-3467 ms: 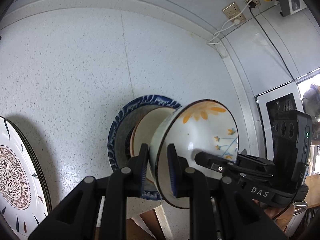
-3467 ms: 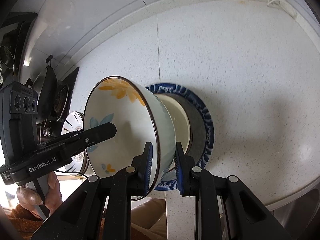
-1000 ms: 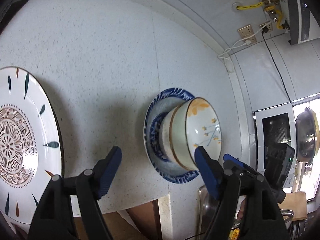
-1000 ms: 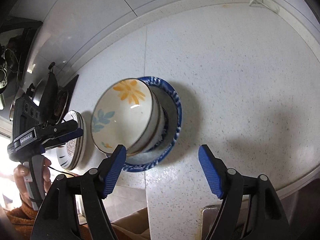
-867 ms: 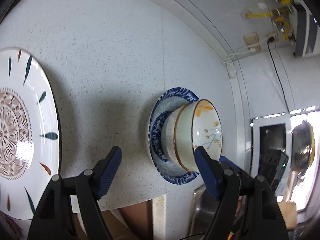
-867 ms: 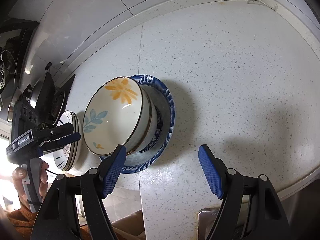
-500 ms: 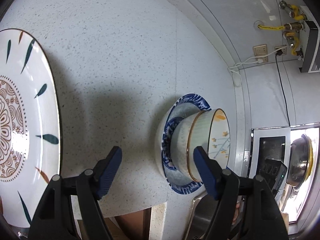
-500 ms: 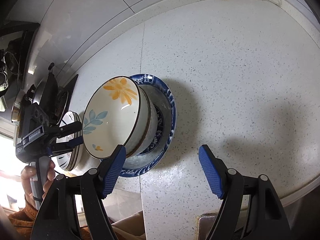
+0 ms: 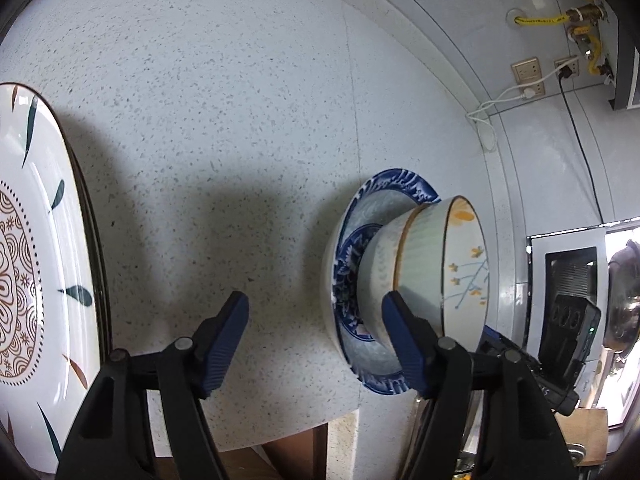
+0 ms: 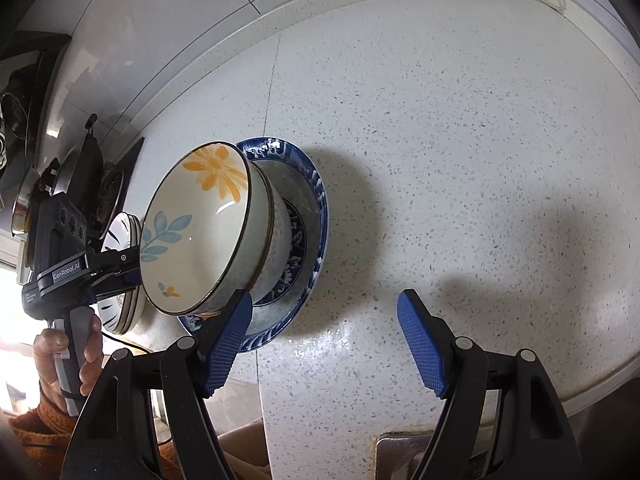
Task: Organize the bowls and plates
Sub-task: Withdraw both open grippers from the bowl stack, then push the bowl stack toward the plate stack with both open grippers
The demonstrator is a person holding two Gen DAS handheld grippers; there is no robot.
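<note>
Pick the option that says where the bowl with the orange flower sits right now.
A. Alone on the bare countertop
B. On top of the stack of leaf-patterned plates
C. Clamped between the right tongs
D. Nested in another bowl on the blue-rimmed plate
D: the flowered bowl rests inside a second bowl that stands on the blue-rimmed plate, while the right tongs and left tongs are both open and hold nothing.

A speckled white countertop [image 9: 224, 128] runs back to a pale tiled wall [image 10: 152, 40]. On that wall sit two sockets [image 9: 526, 72] with a white cable [image 9: 486, 120] and a black one plugged in, beside yellow pipe fittings [image 9: 576, 16]. A steel sink [image 10: 416, 456] (only its corner shows) sits at the counter's near edge.
</note>
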